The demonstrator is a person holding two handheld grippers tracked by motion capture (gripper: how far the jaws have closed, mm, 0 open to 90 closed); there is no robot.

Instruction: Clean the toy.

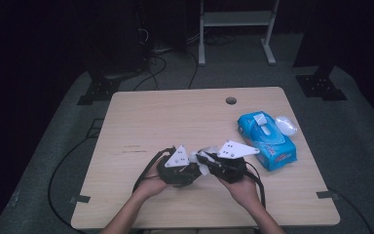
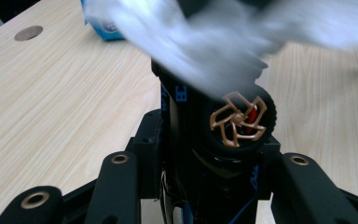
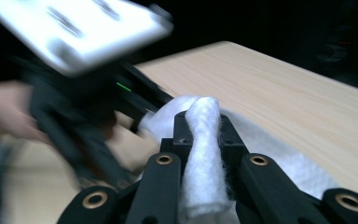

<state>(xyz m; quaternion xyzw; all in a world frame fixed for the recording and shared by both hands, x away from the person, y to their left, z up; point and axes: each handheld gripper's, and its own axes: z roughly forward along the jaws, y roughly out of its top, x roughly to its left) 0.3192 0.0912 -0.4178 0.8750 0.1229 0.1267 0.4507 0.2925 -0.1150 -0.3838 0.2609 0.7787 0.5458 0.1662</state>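
Note:
My left gripper is shut on a black toy car, whose wheel with a gold rim faces the camera. A blurred white wipe lies over the car's top. My right gripper is shut on that wipe, bunched between its jaws and spreading out beneath them. In the high view the left gripper and right gripper meet near the table's front middle, with the wipe between them.
A blue pack of wipes lies at the right of the wooden table, with a clear plastic piece beside it. A cable hole sits near the far edge. Cables trail off the front.

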